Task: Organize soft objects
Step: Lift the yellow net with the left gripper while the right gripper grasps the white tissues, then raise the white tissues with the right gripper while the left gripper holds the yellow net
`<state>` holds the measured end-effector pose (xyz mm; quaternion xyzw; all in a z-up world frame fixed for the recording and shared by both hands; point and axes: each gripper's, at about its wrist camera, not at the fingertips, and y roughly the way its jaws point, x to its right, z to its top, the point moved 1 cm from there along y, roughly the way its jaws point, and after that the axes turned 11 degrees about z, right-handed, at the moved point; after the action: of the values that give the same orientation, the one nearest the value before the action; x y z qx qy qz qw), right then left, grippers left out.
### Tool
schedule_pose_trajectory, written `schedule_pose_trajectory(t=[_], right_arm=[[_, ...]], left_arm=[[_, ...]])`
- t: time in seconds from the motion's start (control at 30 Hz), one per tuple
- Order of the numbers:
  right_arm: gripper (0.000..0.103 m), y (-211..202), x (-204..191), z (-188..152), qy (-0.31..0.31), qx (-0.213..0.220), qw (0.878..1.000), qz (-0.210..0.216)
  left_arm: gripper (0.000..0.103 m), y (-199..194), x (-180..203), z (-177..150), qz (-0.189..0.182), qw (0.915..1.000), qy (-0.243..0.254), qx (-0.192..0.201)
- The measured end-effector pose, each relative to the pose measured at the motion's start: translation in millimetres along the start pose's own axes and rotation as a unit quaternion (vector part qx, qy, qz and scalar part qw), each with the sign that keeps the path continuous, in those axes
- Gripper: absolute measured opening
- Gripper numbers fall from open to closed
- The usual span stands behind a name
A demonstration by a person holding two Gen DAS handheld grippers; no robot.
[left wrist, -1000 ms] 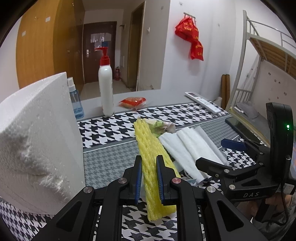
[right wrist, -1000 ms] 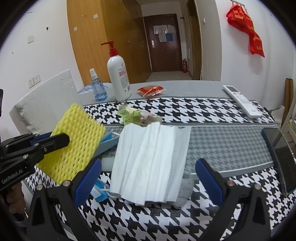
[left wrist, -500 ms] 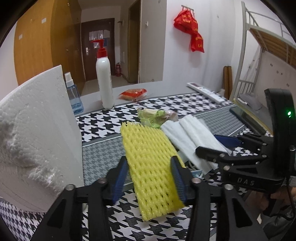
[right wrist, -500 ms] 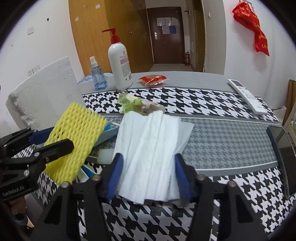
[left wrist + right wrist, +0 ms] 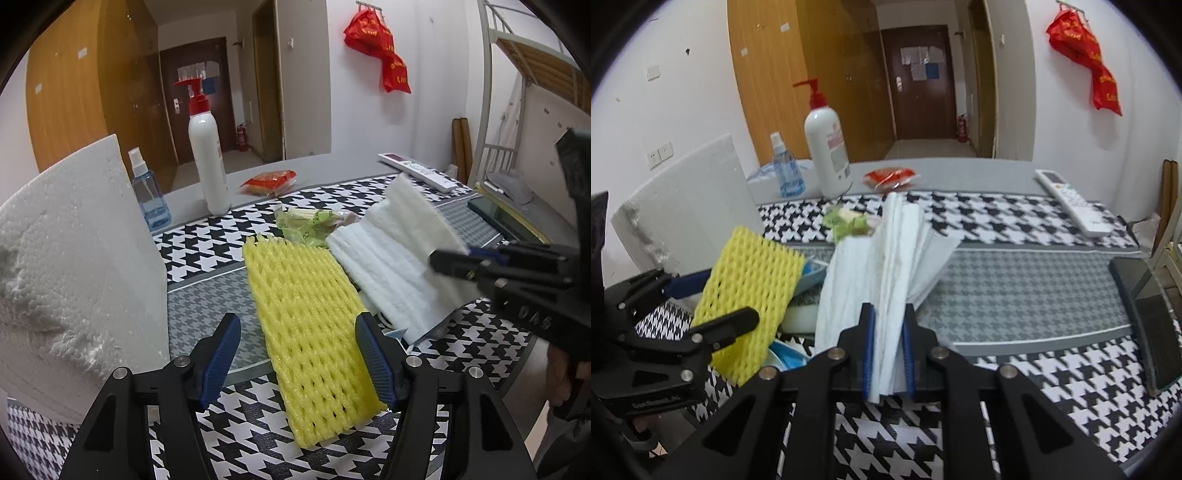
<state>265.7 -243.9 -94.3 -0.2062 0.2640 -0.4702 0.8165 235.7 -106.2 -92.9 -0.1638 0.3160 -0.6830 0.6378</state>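
Pinching in from both sides, the right gripper (image 5: 888,352) has the white folded paper towel (image 5: 886,266) bunched between its blue pads; its jaws are closing, already narrow, and the sheet stands crumpled into vertical pleats with its far end lifted above the houndstooth tablecloth (image 5: 1015,295). In the left wrist view the same towel (image 5: 391,258) slopes up toward that gripper at the right edge.

The left gripper (image 5: 299,362) has its jaws opening, standing fairly wide. The yellow foam net (image 5: 310,332) lies flat between them on the cloth; the right pad looks to be at its edge, the left pad well clear, so it is not clamped. From the right wrist view the net (image 5: 750,295) overlaps a pale blue shallow tray (image 5: 812,273) beneath it; what the tray holds cannot be made out.

Farther back stand two containers: a white pump bottle with a red head (image 5: 207,162), opaque, and just beside it a small blue spray bottle (image 5: 147,195), clear, with liquid showing in its lower part. A green crumpled wrapper (image 5: 314,225) lies behind the net and towel, a red packet (image 5: 269,181) beyond it, and a white remote control (image 5: 421,171) near the far right. A white foam block (image 5: 74,266) rises at the left.
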Motion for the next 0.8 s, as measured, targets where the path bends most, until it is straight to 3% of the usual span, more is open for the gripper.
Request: schedule_pose_trajectory(t=[0.1,0.23,0.43,0.5,0.63,0.8], right_arm=[[0.017,-6,1,1,0.003,0.008,1.0,-0.003],[0.017,-15,4,0,0.009,0.019,1.0,-0.007],[0.017,-23,2,1,0.008,0.029,1.0,-0.005],[0.017,-24,2,1,0.008,0.031,0.999,-0.003],[0.017,-29,1,2,0.009,0.037,0.999,-0.004],[0.017,-36,-1,2,0.008,0.047,0.999,-0.003]], left_arm=[[0.065,3,1,-1,0.011,0.9999,0.006,-0.005],[0.042,4,0,0,0.013,0.9999,0.002,-0.01],[0.028,-5,-4,3,0.001,0.9999,-0.012,-0.003],[0.017,-11,-5,5,-0.009,0.9998,-0.015,0.008],[0.011,-22,-6,9,-0.014,0.9994,-0.018,0.026],[0.011,-33,-7,15,-0.018,0.9987,-0.022,0.043]])
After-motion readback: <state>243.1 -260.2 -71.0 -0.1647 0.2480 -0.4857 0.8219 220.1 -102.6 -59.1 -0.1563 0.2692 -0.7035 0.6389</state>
